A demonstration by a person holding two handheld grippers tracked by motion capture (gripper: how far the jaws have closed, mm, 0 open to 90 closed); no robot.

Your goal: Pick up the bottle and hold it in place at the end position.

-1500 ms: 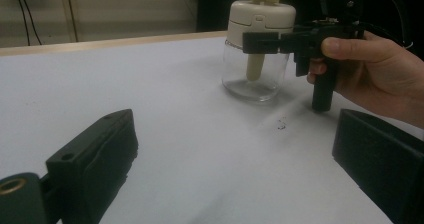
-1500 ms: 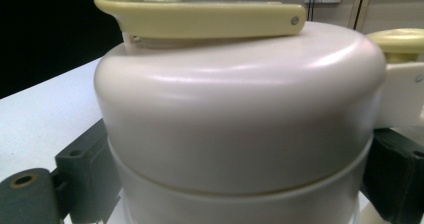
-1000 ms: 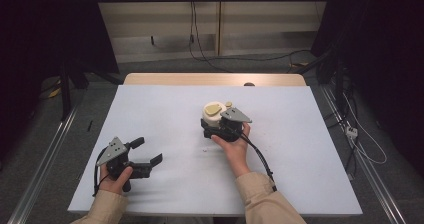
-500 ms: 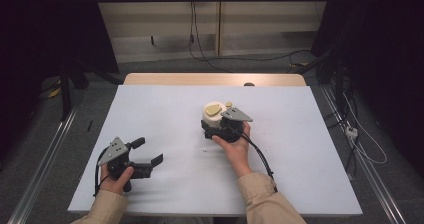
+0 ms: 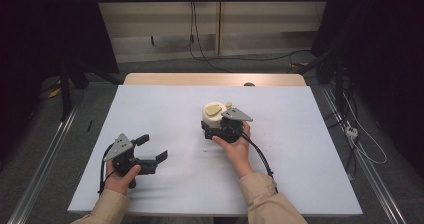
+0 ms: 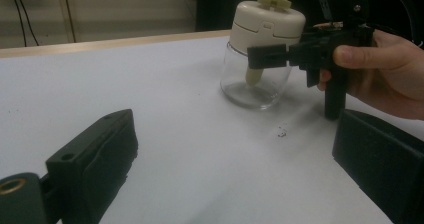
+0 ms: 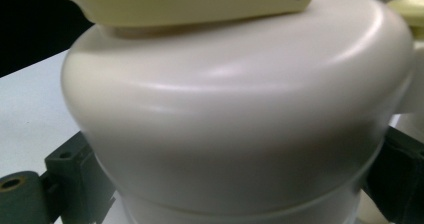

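Glass jar (image 6: pixel 256 81) with cream lid (image 7: pixel 240 109), upright on white surface (image 5: pixel 165 109).
Jar is clasped between right gripper (image 5: pixel 216 127) fingers; a pale piece is seen inside. Left gripper (image 5: pixel 152 150) fingers are spread wide, nothing held.

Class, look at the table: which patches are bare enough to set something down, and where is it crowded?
Bare: the far strip of the table beyond the jar, and the whole right side. Crowded: the middle, where the right gripper straddles the jar, and the near left corner around the left gripper.
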